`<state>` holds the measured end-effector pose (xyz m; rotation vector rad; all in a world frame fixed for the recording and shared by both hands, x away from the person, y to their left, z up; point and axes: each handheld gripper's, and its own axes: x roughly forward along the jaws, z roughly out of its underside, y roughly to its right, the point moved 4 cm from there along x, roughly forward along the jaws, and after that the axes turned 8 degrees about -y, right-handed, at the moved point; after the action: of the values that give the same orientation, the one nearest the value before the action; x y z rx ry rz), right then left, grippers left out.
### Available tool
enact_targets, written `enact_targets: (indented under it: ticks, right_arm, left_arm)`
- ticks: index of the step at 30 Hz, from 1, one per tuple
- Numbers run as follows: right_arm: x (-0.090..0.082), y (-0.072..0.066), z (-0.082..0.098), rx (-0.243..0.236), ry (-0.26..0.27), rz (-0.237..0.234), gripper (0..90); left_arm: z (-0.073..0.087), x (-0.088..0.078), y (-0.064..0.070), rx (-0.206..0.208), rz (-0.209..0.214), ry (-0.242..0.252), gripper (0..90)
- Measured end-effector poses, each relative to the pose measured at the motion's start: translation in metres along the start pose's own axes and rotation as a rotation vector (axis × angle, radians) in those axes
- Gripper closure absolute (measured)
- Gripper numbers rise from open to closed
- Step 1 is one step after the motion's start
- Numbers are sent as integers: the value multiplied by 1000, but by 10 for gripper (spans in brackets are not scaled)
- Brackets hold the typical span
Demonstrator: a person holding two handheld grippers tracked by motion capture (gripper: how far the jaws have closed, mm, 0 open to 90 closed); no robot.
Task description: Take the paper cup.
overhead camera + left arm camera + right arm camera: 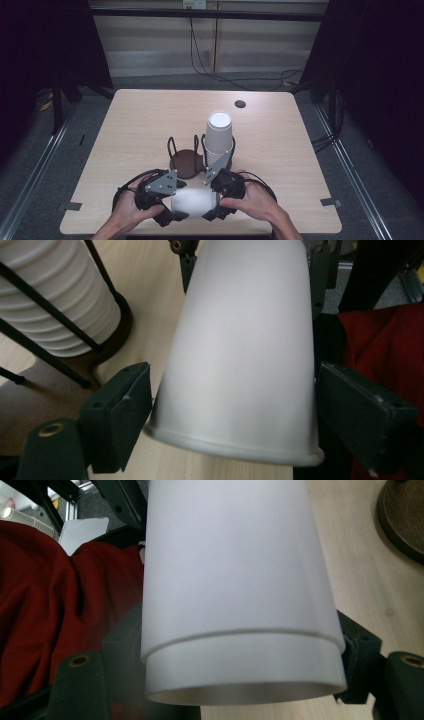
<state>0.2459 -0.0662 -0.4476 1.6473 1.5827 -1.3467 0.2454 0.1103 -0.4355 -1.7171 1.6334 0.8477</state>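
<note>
Your left gripper [167, 207] and right gripper [215, 202] meet at the near edge of the light wooden tabletop [140, 120], with a white paper cup [195, 202] lying sideways between them. Your left jaws sit on either side of its rimmed end; whether they touch it, I cannot tell. Your right jaws clamp its opposite end. Behind stands a black wire rack on a brown base [187, 160], holding a stack of white paper cups [218, 137].

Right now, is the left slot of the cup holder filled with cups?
No, in the high view the left slot of the cup holder stands bare, while the stack of cups sits in the right one.
</note>
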Motion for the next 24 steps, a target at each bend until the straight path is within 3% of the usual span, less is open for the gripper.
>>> enact_targets:
  ticks: [3,12,14,22,24]
  right_arm:
    - [-1,4,3,7,22,-5,260]
    - [-8,13,18,65,64,-1,259]
    - [-10,15,22,79,72,18,258]
    - [-20,19,30,94,144,50,257]
    - [-23,20,31,106,167,32,257]
  left_arm:
    - [-1,-5,-1,-12,-20,36,158]
    - [8,-24,-15,-145,-67,182,156]
    - [10,-26,-17,-162,-68,188,156]
    - [12,-25,-15,-162,-54,197,158]
    - [13,-27,-15,-167,-56,206,158]
